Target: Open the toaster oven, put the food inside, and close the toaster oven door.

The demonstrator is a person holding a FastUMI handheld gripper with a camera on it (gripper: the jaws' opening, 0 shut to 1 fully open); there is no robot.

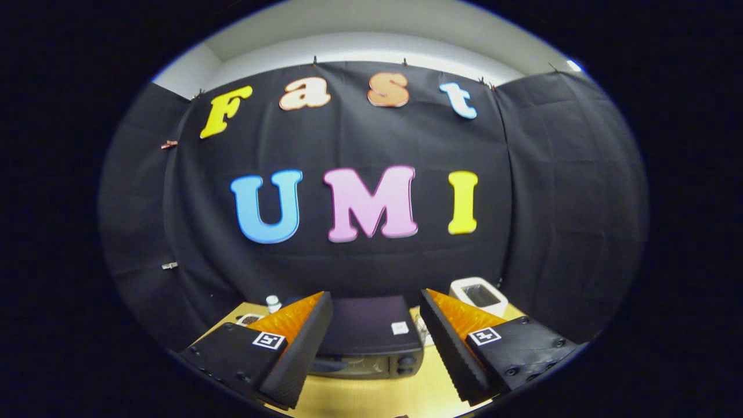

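A: Where do we stand with the toaster oven [371, 342]?

B: We see it sitting on the wooden table [377, 397], straight ahead of us and framed between our two fingers. We're looking down on its dark top and only catch a strip of its front, with the knobs at the right-hand end. From that strip the door looks to be up against the body, though we can't see its handle or the glass well enough to swear to it.

A: And our gripper [376, 339]?

B: Its fingers are spread wide apart, with nothing between them and nothing touched. We're held high and back from the oven, which we judge is simply a stand-off pose that keeps the whole oven in sight (it suits coming in as well as backing away).

A: The food?

B: We can't pick it out. A white container [478, 295] stands behind the oven near the right finger, a small white-capped bottle [273, 302] behind the left finger, and a small dish [249, 319] beside that, too hidden to read.

A: So how far along are we?

B: A shut door with free fingers fits either food waiting outside, or food already in and the door closed again.
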